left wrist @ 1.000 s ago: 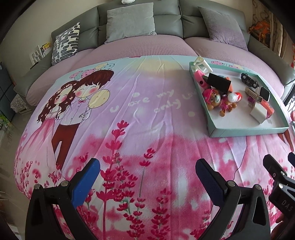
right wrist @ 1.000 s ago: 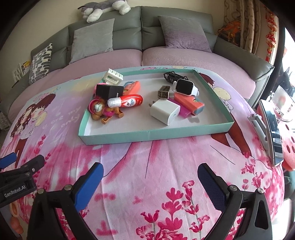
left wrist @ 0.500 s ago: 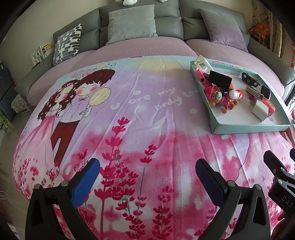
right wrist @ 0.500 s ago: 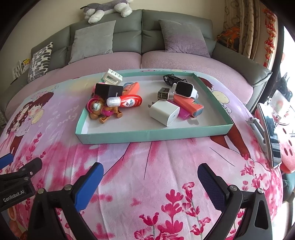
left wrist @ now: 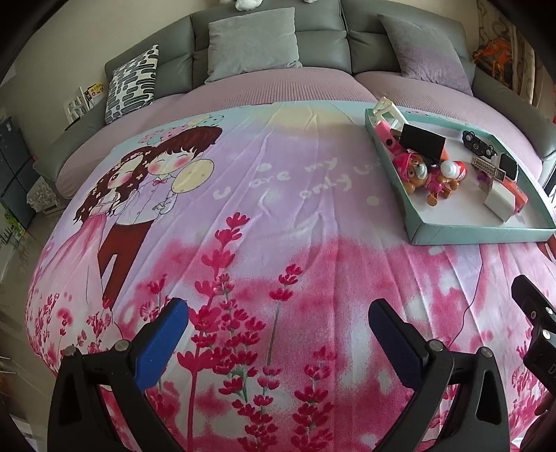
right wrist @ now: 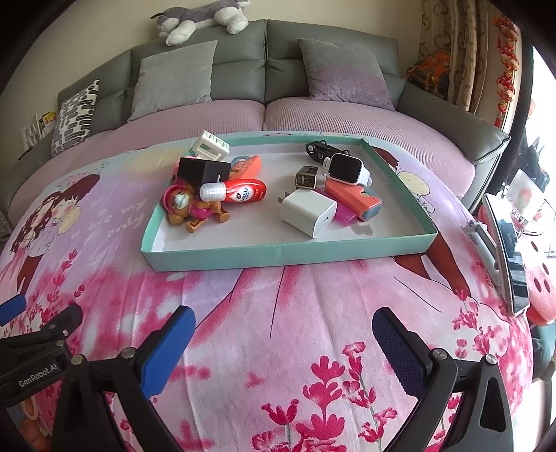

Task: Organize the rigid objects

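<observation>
A teal tray (right wrist: 288,252) sits on the pink printed cloth and also shows at the right of the left wrist view (left wrist: 479,234). It holds a white charger (right wrist: 307,212), a smartwatch (right wrist: 345,168), a red tube (right wrist: 239,190), a black box (right wrist: 203,170), a pink dog toy (right wrist: 189,208), a black toy car (right wrist: 325,147), an orange case (right wrist: 352,196) and a white clip (right wrist: 210,147). My right gripper (right wrist: 283,342) is open and empty, in front of the tray. My left gripper (left wrist: 278,335) is open and empty over the cloth, left of the tray.
A grey sofa (right wrist: 264,52) with cushions lies behind the table, a plush husky (right wrist: 201,15) on its back. A phone on a stand (right wrist: 507,250) and a red stool (right wrist: 540,285) stand at the right edge. The patterned cloth (left wrist: 243,208) hangs over the table edges.
Both grippers have drawn back and risen a little, so the tray looks slightly farther away. Both stay open. Nothing in the tray has moved.
</observation>
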A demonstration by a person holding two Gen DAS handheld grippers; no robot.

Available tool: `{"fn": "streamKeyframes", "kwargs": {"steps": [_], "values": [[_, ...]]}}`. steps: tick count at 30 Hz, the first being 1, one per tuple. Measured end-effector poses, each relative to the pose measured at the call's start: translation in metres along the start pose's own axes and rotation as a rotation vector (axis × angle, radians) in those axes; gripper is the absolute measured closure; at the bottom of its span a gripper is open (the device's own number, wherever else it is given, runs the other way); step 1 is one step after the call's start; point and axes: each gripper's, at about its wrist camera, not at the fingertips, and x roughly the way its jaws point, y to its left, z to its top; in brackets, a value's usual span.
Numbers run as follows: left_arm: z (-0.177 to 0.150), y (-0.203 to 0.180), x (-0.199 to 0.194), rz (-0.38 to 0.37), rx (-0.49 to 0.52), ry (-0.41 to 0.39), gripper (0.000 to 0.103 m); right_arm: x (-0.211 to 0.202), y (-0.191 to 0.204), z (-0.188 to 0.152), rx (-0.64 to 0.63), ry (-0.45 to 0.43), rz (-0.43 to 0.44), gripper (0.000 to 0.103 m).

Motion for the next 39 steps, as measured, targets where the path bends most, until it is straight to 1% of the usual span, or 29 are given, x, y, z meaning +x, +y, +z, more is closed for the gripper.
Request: {"fn": "streamKeyframes", "kwargs": {"steps": [7,11,17,39], "values": [[-0.0001,0.0007,0.003,-0.015,-0.006,0.011,0.0,-0.0056,-0.0017,-0.0003,0.007,-0.025,-0.005,0.0],[-0.0004,0.0026,-0.0001,-0.018,-0.017,-0.004,0.0,-0.0076,-0.0042,-0.0003,0.017,-0.032,-0.005,0.0],[-0.0009,-0.0008,-0.0029,-0.012,0.0,-0.016,0.0,-0.0095,-0.0055,-0.0006,0.021,-0.037,-0.004,0.0],[-0.0008,0.0023,-0.0001,-0.022,-0.013,-0.003,0.0,-0.0069,-0.0039,-0.0011,0.015,-0.029,-0.007,0.0]]}}
